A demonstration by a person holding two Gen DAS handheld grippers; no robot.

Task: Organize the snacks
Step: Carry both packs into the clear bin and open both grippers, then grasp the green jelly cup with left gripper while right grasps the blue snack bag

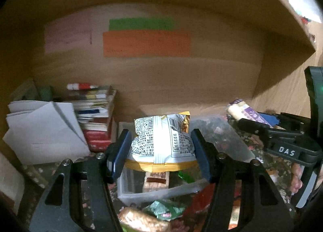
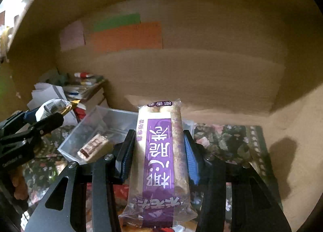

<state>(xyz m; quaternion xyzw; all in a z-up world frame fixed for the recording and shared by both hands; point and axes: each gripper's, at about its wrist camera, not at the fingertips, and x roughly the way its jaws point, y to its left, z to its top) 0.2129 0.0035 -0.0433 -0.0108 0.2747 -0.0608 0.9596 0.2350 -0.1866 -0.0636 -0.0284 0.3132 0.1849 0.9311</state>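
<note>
My left gripper (image 1: 160, 149) is shut on a white and yellow snack packet (image 1: 161, 139), held above a clear plastic bin (image 1: 141, 193) that holds a brown wrapped snack (image 1: 155, 182). My right gripper (image 2: 158, 151) is shut on a long purple and white snack bar packet (image 2: 159, 161), held upright above the floral cloth, right of the clear bin (image 2: 113, 118). The left gripper with its packet (image 2: 54, 106) shows at the left of the right wrist view. The right gripper and its purple packet (image 1: 246, 110) show at the right of the left wrist view.
A cardboard wall (image 1: 161, 74) with orange, green and pink paper patches stands behind. A stack of books and white papers (image 1: 60, 122) fills the back left. Loose snacks (image 1: 153, 213) lie on the floral cloth (image 2: 232, 141) in front of the bin.
</note>
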